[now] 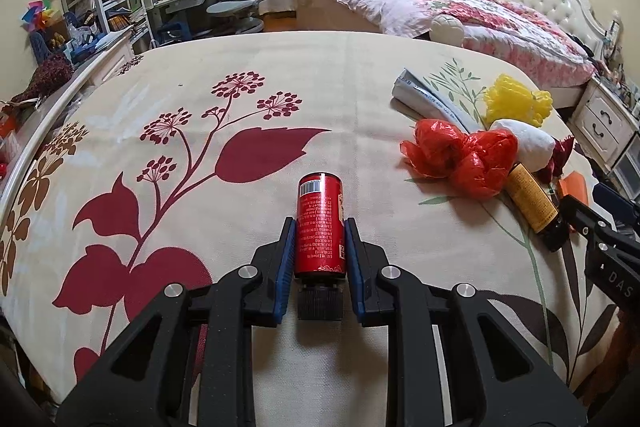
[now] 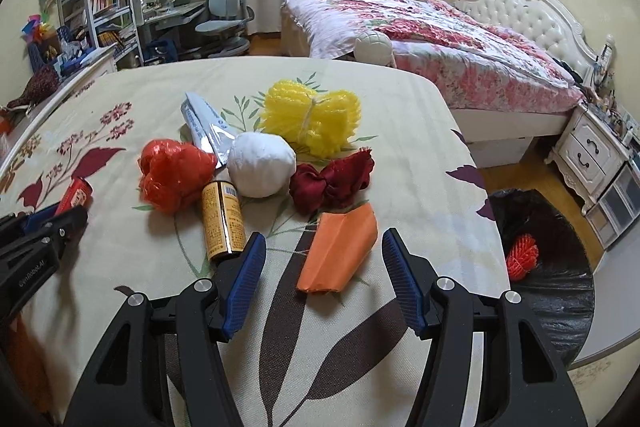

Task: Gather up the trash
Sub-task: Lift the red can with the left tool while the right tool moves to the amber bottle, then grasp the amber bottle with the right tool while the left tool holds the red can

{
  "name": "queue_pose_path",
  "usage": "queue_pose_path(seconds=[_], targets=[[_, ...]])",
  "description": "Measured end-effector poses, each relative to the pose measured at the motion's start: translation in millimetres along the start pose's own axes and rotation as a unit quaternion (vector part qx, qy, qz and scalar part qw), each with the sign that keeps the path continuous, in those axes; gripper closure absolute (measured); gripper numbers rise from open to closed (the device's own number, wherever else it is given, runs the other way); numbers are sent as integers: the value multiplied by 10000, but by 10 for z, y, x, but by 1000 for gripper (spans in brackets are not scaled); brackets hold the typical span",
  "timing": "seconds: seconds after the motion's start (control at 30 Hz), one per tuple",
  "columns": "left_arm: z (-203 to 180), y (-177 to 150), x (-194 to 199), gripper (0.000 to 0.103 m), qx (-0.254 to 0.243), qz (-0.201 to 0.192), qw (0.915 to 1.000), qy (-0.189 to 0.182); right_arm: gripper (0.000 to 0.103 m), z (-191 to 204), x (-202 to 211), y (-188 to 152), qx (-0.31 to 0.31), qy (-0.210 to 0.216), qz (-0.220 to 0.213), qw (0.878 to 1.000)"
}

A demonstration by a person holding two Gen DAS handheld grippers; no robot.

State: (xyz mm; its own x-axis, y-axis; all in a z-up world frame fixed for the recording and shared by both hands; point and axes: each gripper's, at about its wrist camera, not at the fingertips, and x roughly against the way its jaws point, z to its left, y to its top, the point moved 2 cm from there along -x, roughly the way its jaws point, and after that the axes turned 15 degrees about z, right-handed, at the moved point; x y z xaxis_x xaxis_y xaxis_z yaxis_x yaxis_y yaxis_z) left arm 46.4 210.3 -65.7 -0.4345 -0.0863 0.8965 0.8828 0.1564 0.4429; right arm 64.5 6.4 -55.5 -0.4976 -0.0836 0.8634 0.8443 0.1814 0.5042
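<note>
- Red-labelled cylindrical bottle with a black screw cap (image 1: pixel 321 227) lay flat on the cream floral tablecloth (image 1: pixel 240 75), its long axis running straight away from the left gripper (image 1: pixel 320 227), cap end nearest the camera.
- Blue pads of the left gripper pressed both sides of that bottle, so the jaws were closed narrow on it; judged a firm side grasp.
- Right gripper (image 2: pixel 323 239) stood wide and held nothing, with the folded orange paper packet (image 2: pixel 339 251) lying between and just ahead of its fingertips, long axis slanting up to the right.
- Black-lined trash bin (image 2: pixel 560 291) sat on the floor off the table's right edge, nearer the right hand; the bottle would have to travel rightward across the table.
- Counted on the table: one red bottle, one amber bottle with a yellow label (image 2: pixel 222 219), one crumpled red plastic bag (image 2: pixel 174 175), one white wad (image 2: pixel 261 165), one yellow foam net (image 2: pixel 312 117), one dark red crinkled wrapper (image 2: pixel 332 179), one silver-white tube (image 2: pixel 204 127), one orange packet.
- One red net (image 2: pixel 520 259) already lay inside the bin.
</note>
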Motion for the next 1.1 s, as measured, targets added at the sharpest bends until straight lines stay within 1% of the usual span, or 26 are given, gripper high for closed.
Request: queue_pose_path(seconds=[0.13,0.23,0.3,0.37,0.47,0.53,0.57,0.9,1.1], targets=[[50,4,-8,80,56,10,10000,-13,44,47,122,35,19,169,-157,9997],[75,13,-12,80,84,10,10000,-14,44,162,117,80,134,393,-123,9991],[82,14,-16,80,94,7,10000,-18,49,237,61,94,213,503,-35,9985],[87,12,-22,80,102,13,9999,-29,57,299,-17,99,274,550,76,9981],[90,11,-27,80,106,18,9999,-40,63,341,-122,106,299,627,225,9973],[89,10,-31,80,101,18,9999,-42,68,367,-166,101,322,649,292,9969],[90,10,-32,80,103,20,9999,-43,73,365,-179,85,348,660,318,9967],[102,0,-35,80,112,-22,9999,-59,75,388,-101,49,338,730,246,9965],[86,-9,11,80,137,-66,9998,-99,76,273,43,22,213,754,94,9969]])
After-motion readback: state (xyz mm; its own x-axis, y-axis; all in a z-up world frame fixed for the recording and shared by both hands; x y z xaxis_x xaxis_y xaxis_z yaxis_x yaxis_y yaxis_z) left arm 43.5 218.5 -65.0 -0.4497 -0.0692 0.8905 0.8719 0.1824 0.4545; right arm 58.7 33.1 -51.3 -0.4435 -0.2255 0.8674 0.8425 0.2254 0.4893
